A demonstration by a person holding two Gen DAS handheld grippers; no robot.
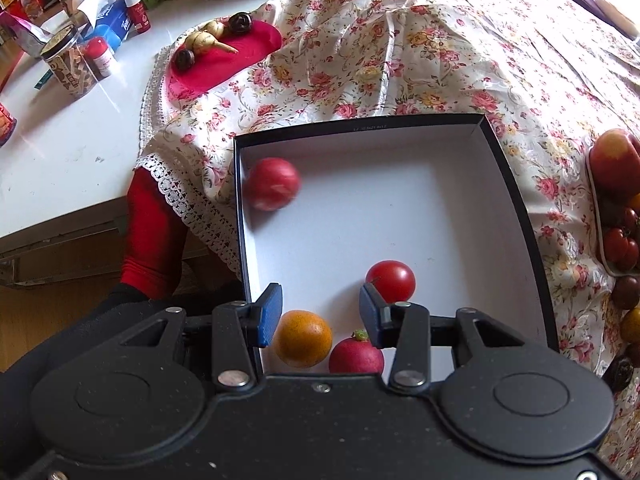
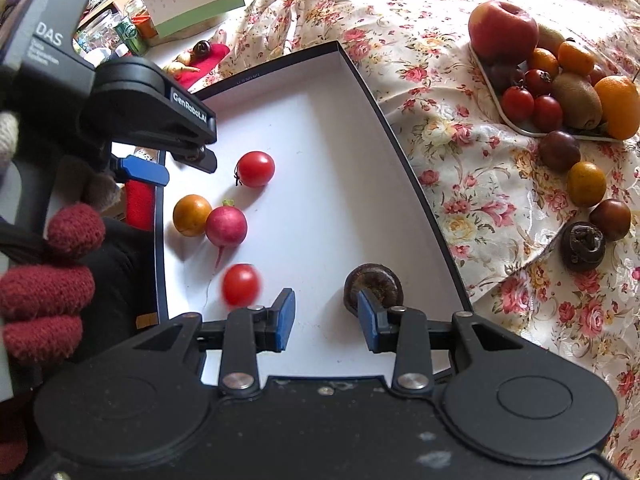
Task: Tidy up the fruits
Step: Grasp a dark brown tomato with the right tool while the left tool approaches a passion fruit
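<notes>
A black-rimmed box with a white floor lies on the flowered cloth. In it rest a red tomato, a small orange fruit and a radish. A blurred red-pink fruit is at the far left wall. A second blurred tomato and a dark brown fruit lie just beyond my right gripper, which is open with nothing between its pads. My left gripper hangs open above the orange fruit and the radish.
A white plate at the right holds an apple, kiwis, oranges and tomatoes. Several loose fruits lie on the cloth beside it. Jars and bottles crowd the white table at the left. A red-gloved hand holds the left gripper.
</notes>
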